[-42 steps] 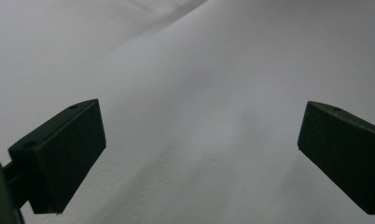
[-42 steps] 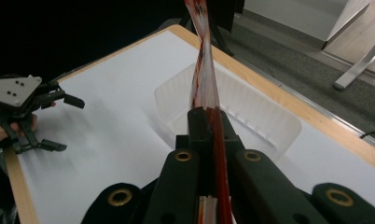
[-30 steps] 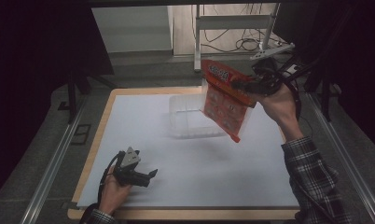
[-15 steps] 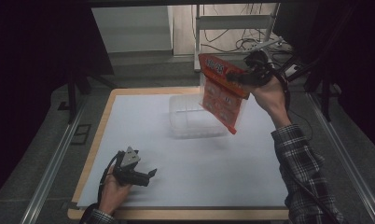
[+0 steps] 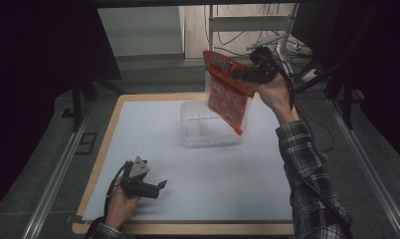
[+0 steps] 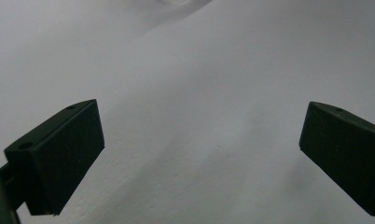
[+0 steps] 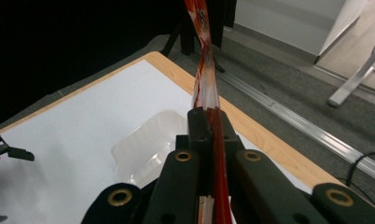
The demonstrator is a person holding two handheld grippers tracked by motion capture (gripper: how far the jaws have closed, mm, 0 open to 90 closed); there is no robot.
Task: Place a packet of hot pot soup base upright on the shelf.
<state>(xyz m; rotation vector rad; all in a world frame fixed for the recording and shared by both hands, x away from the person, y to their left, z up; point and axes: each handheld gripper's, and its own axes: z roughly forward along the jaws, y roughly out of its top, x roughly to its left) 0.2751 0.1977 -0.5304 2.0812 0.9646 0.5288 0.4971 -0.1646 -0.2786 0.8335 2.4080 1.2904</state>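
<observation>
An orange snack bag (image 5: 228,94) hangs tilted in the air over the far right part of a clear plastic container (image 5: 204,124). My right gripper (image 5: 240,75) is shut on the bag's upper edge. In the right gripper view the bag (image 7: 205,74) runs edge-on up from between the closed jaws, with the container (image 7: 148,144) below on the white sheet. My left gripper (image 5: 158,186) rests near the table's front left, held low over the sheet. Its jaws stand wide apart in the left gripper view (image 6: 199,154), nothing between them.
A white sheet (image 5: 153,149) covers the wooden-edged table (image 5: 113,119). Metal rails (image 5: 58,169) run along both sides on the floor. A metal stand with cables (image 5: 272,30) rises behind the table. The left gripper's tip (image 7: 8,151) shows at the right gripper view's left edge.
The right hand has carried the bag left and a little farther back, from beside the container to above it. The left gripper has stayed in place.
</observation>
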